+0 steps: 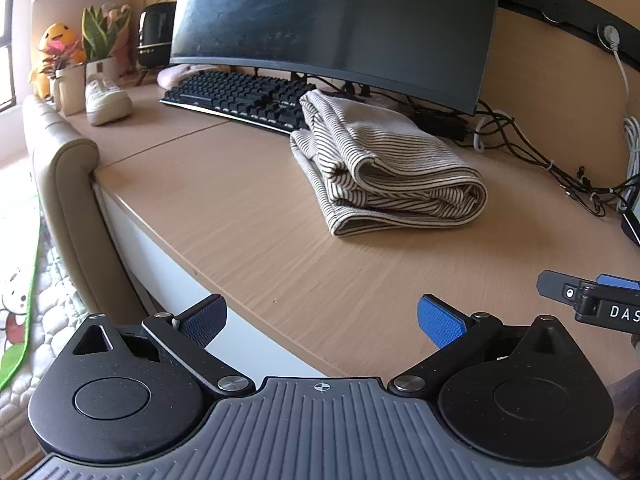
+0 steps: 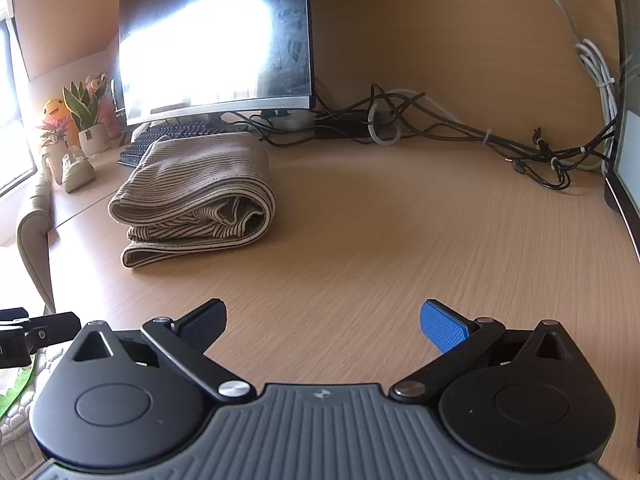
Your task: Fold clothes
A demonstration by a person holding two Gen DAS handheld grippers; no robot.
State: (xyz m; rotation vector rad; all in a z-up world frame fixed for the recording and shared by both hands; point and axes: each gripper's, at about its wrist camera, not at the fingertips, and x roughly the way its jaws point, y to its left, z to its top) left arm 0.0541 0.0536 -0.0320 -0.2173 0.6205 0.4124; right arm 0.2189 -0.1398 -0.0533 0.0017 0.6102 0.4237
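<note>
A striped beige-and-black garment (image 1: 384,168) lies folded into a thick bundle on the wooden desk (image 1: 248,216), in front of the keyboard. It also shows in the right wrist view (image 2: 196,196), left of centre. My left gripper (image 1: 322,320) is open and empty, held back over the desk's near edge, well short of the garment. My right gripper (image 2: 324,326) is open and empty above bare desk (image 2: 380,240), to the right of the garment. The right gripper's tip shows at the left wrist view's right edge (image 1: 592,300).
A monitor (image 1: 336,20) and black keyboard (image 1: 240,98) stand behind the garment. A white shoe (image 1: 106,100), potted plants (image 1: 100,40) and a yellow plush toy (image 1: 56,40) sit at the far left. Tangled cables (image 2: 460,132) run along the back right. A padded chair arm (image 1: 68,184) borders the desk's left edge.
</note>
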